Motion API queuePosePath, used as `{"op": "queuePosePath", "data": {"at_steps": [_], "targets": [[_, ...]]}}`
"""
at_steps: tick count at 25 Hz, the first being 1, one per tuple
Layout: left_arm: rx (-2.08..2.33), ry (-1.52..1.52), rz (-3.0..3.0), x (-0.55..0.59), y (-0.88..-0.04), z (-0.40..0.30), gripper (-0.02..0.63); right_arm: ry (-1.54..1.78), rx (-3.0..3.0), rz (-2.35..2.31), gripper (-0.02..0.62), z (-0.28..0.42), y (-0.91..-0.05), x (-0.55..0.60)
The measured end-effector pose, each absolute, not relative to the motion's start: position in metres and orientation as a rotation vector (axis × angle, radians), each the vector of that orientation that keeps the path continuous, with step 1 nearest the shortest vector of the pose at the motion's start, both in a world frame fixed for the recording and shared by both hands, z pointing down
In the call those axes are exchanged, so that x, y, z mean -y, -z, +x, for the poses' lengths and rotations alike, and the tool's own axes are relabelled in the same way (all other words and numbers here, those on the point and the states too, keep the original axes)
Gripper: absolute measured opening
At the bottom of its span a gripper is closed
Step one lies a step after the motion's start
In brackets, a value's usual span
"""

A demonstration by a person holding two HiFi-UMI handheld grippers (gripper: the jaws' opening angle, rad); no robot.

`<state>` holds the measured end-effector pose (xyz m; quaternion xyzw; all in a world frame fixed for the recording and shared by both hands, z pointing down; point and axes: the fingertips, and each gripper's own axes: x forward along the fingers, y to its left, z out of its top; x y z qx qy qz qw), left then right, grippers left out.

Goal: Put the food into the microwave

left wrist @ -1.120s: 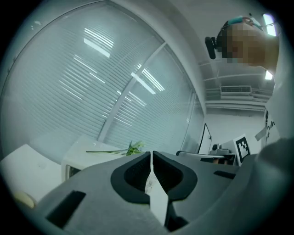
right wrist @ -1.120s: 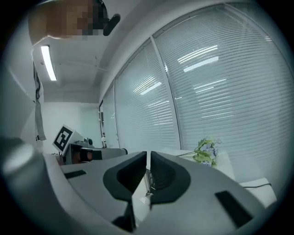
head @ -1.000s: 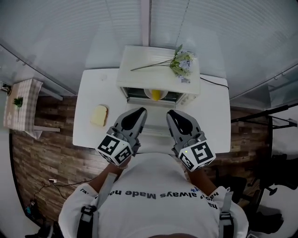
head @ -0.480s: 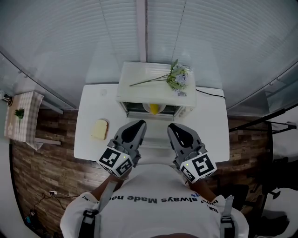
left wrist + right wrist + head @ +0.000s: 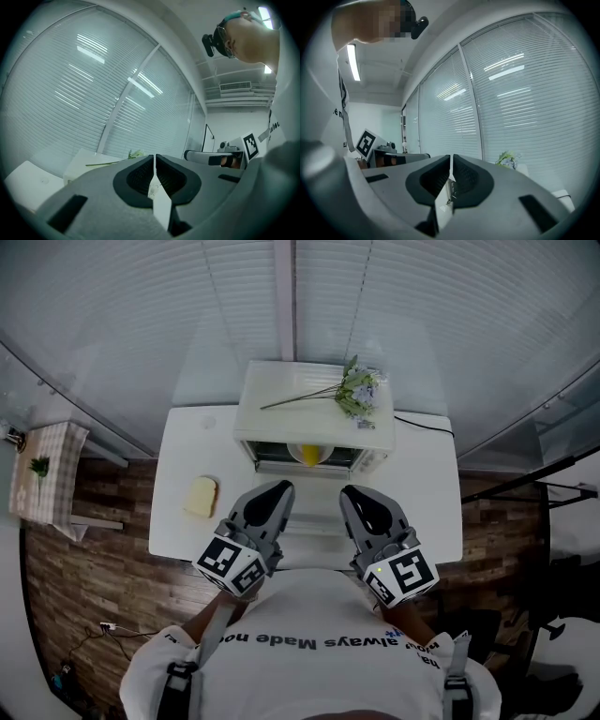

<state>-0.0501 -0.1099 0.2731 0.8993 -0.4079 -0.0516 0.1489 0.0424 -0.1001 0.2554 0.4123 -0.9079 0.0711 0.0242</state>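
Pale bread lies on the table, left of the microwave and outside it. The left gripper hangs by the chest, jaws pressed together, empty. A yellow thing sits in the microwave's mouth; the right gripper matches the left. Either food is loaded or bread awaits; any grasp needs jaws parted.

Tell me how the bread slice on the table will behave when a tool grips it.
The bread slice looks thin and pale, so it is probably light and soft; a hard squeeze would likely dent it. It lies flat on the white table, so it should not roll, but gripping its low edge may be awkward.
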Motion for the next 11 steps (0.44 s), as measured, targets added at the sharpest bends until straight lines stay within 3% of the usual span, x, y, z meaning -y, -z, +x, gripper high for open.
{"op": "queuePosePath", "data": {"at_steps": [11], "targets": [[1.169, 0.161, 2.584, 0.1019, -0.2714, -0.0443, 0.021, -0.212, 2.815, 1.287, 0.025, 0.0462, -0.2525, 0.0927]]}}
